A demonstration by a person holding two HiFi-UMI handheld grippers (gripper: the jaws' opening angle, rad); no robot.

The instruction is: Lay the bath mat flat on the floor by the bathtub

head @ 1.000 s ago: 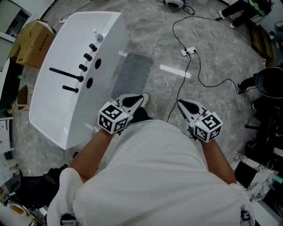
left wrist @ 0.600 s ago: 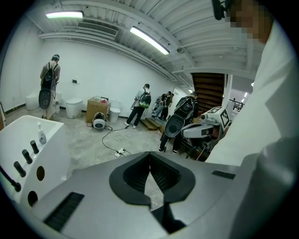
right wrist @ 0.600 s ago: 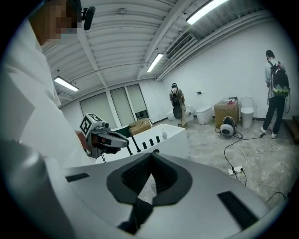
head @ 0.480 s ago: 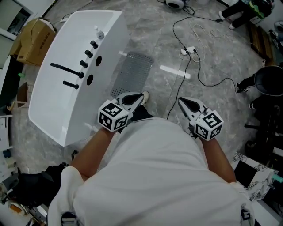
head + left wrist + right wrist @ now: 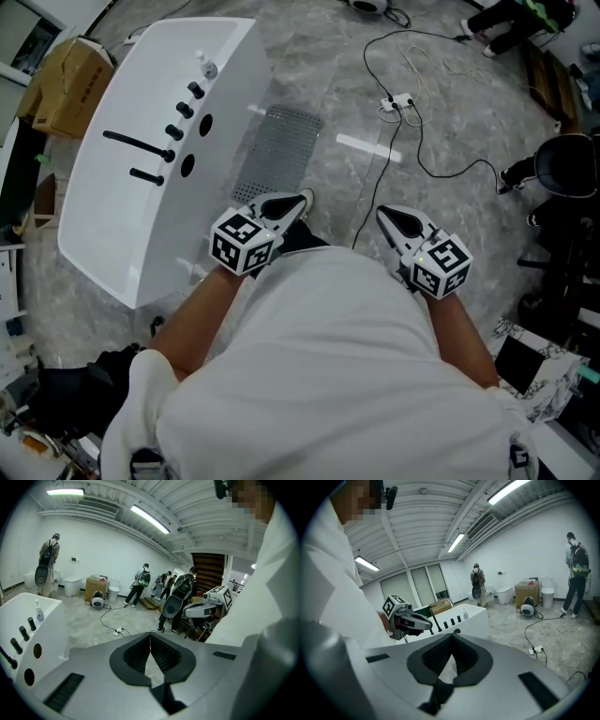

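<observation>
The grey bath mat (image 5: 279, 152) lies flat on the marble floor, along the side of the white bathtub (image 5: 122, 187). My left gripper (image 5: 301, 200) is held close to my body over the mat's near end. It is shut with nothing in it, its jaws meeting at the tips (image 5: 150, 635). My right gripper (image 5: 383, 215) hovers to the right over bare floor. It is also shut and empty (image 5: 451, 637). From the right gripper view the left gripper (image 5: 407, 619) shows in front of the bathtub (image 5: 464, 617).
A black cable and a white power strip (image 5: 397, 101) lie on the floor beyond the right gripper. A cardboard box (image 5: 67, 86) stands behind the tub. Black equipment (image 5: 564, 178) crowds the right side. Several people (image 5: 140, 583) stand far off.
Both grippers stay shut and almost still. The view has shifted very slightly. The mat has not moved.
</observation>
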